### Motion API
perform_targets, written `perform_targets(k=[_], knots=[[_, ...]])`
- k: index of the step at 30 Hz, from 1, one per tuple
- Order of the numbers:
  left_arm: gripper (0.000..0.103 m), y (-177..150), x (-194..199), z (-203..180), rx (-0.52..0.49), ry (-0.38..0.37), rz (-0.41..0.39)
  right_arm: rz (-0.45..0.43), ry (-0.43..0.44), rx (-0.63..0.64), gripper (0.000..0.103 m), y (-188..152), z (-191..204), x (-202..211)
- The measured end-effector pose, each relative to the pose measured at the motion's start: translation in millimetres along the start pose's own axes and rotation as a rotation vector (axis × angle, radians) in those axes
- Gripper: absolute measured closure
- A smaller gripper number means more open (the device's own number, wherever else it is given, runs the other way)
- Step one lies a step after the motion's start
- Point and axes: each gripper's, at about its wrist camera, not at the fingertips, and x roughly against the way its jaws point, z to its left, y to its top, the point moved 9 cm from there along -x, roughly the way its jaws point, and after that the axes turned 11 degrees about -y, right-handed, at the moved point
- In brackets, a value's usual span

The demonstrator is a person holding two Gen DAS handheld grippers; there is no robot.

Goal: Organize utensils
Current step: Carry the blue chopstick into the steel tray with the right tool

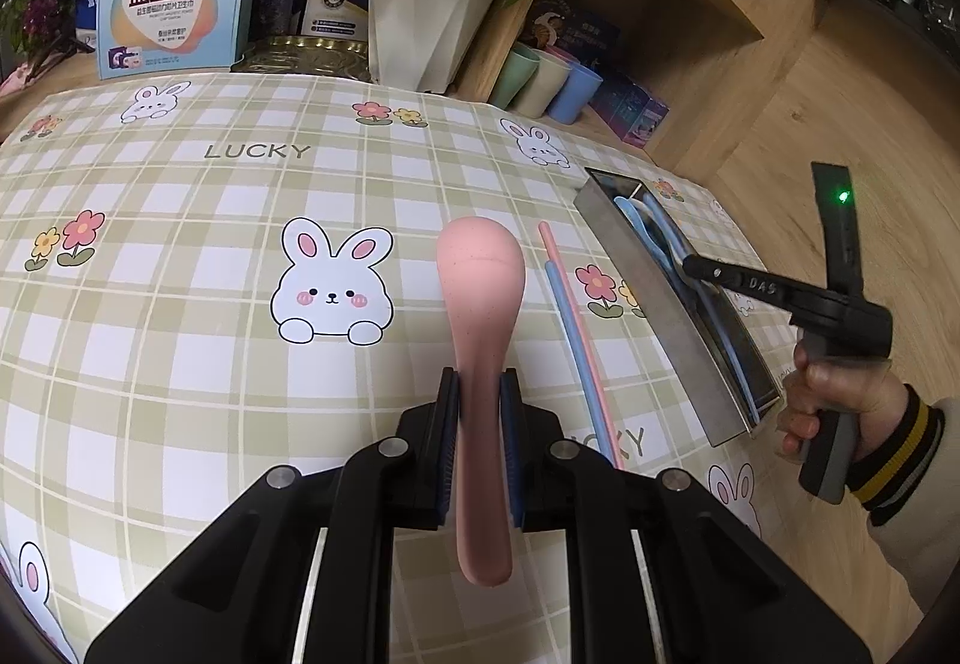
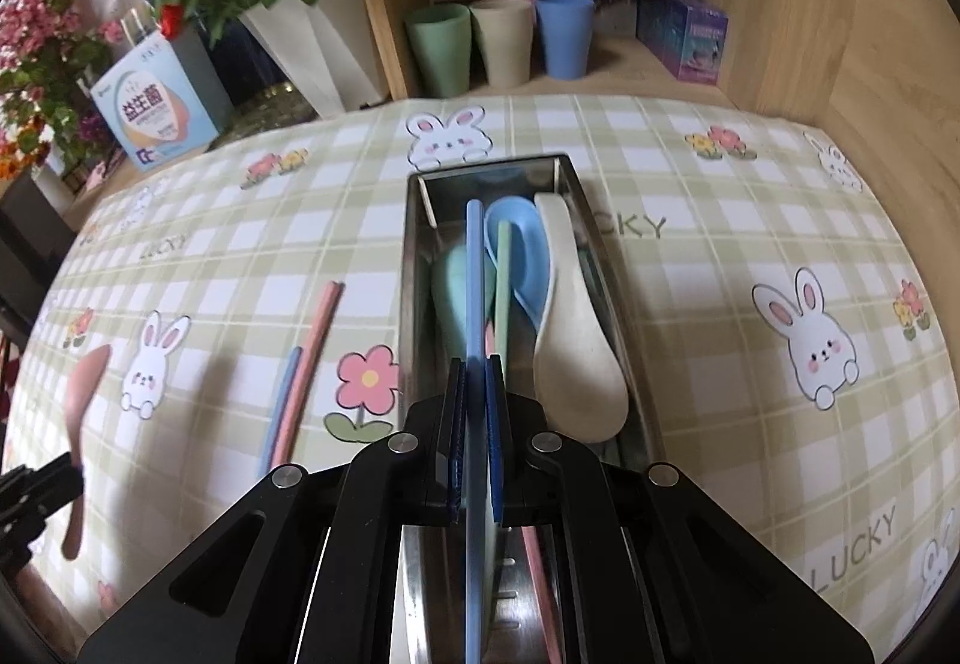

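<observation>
A pink spoon [image 1: 480,298] is clamped by its handle in the left gripper [image 1: 480,406]. A blue chopstick [image 2: 475,292] is pinched in the closed right gripper [image 2: 477,388], over the steel tray [image 2: 414,268] ahead of it.

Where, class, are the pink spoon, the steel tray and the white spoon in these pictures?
pink spoon [image 1: 480,268]: left wrist view, on its bowl.
steel tray [image 2: 414,268]: right wrist view, on its left wall.
white spoon [image 2: 576,358]: right wrist view, on its handle, inside the tray.
</observation>
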Motion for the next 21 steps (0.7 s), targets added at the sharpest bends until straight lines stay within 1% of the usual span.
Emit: perform_targets(k=[7, 11, 21], knots=[[0.090, -3, -5, -2, 0.006, -0.012, 0.016, 0.030, -0.010, -0.022, 0.097, -10, -4, -11], [0.090, -4, -7, -2, 0.006, -0.013, 0.021, 0.031, 0.016, -0.067, 0.097, -11, -9, -14], [0.090, -2, -8, -8, -0.005, 0.010, 0.027, 0.043, 0.040, -0.066, 0.096, -8, -5, -20]])
